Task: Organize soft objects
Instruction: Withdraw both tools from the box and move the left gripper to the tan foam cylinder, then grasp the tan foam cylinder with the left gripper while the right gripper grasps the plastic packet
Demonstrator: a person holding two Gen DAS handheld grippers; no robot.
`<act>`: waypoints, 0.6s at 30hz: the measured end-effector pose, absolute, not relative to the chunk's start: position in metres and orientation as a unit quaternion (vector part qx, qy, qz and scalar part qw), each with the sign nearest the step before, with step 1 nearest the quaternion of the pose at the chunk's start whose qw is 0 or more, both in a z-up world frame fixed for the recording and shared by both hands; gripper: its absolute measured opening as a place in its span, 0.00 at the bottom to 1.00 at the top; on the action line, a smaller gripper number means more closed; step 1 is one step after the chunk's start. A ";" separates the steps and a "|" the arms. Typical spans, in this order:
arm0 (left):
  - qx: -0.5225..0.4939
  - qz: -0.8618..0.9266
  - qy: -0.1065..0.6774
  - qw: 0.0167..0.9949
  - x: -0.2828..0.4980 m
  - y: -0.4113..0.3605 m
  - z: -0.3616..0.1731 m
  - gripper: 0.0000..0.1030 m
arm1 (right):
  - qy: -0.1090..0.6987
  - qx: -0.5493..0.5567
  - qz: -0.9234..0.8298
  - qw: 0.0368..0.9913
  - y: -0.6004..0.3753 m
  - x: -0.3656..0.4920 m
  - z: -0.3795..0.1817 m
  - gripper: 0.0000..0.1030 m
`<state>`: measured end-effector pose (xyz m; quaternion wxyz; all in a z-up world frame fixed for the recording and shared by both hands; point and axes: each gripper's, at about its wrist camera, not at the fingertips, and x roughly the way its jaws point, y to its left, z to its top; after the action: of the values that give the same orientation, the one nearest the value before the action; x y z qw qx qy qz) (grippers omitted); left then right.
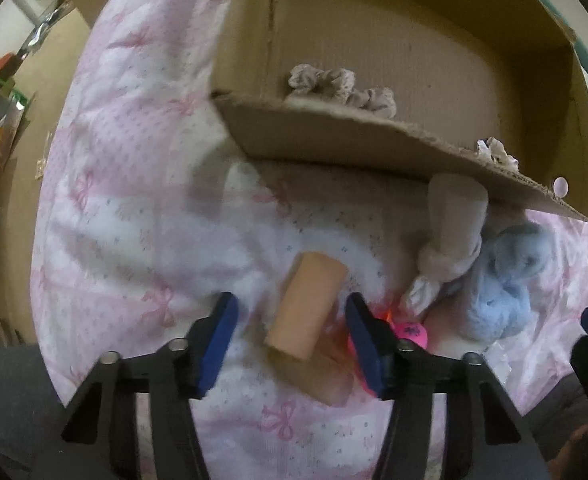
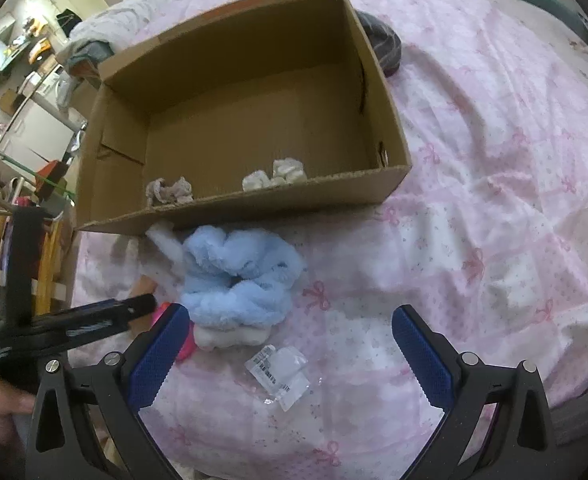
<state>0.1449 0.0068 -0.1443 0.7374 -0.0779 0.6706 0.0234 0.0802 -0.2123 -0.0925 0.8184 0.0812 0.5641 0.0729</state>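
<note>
A cardboard box [image 1: 334,136] lies open on a pink bedspread; it also shows in the right wrist view [image 2: 254,208]. Inside are a grey scrunchie [image 1: 340,88] and a white scrunchie [image 2: 278,174]. My left gripper [image 1: 290,332] is open, its fingers either side of a peach roll [image 1: 308,306]. To its right lie a knotted beige cloth [image 1: 450,240], a pink ball [image 1: 412,332] and a fluffy blue scrunchie [image 1: 502,276]. My right gripper [image 2: 290,356] is open and empty, just short of the blue scrunchie [image 2: 238,276].
A clear plastic packet with a label [image 2: 282,372] lies on the bedspread [image 2: 494,200] between the right fingers. A dark striped item [image 2: 382,44] sits behind the box. Shelves and clutter stand off the bed's left side [image 2: 22,120].
</note>
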 end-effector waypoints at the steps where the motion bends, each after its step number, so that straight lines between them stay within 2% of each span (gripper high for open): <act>1: -0.074 0.022 0.668 0.740 0.146 0.006 -0.144 0.33 | 0.560 0.079 0.075 0.821 -0.213 0.079 -0.090 1.00; 2: -0.073 0.020 0.667 0.741 0.147 0.006 -0.144 0.20 | 0.553 0.080 0.079 0.825 -0.213 0.076 -0.087 1.00; 5: -0.089 0.013 0.656 0.749 0.147 0.009 -0.137 0.08 | 0.542 0.092 0.085 0.831 -0.218 0.073 -0.082 1.00; 10: -0.101 0.003 0.630 0.770 0.144 0.018 -0.111 0.07 | 0.552 0.126 0.102 0.818 -0.223 0.076 -0.089 1.00; 14: -0.127 0.015 0.599 0.790 0.124 0.033 -0.084 0.07 | 0.577 0.114 0.102 0.803 -0.221 0.075 -0.101 0.89; 18: -0.119 0.016 0.593 0.796 0.109 0.031 -0.073 0.06 | 0.622 0.070 0.101 0.773 -0.206 0.073 -0.126 0.88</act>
<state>0.1094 0.0315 -0.0730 0.7963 -0.1194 0.5928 0.0162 0.0731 -0.2058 -0.1256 0.7729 0.0704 0.6224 0.1010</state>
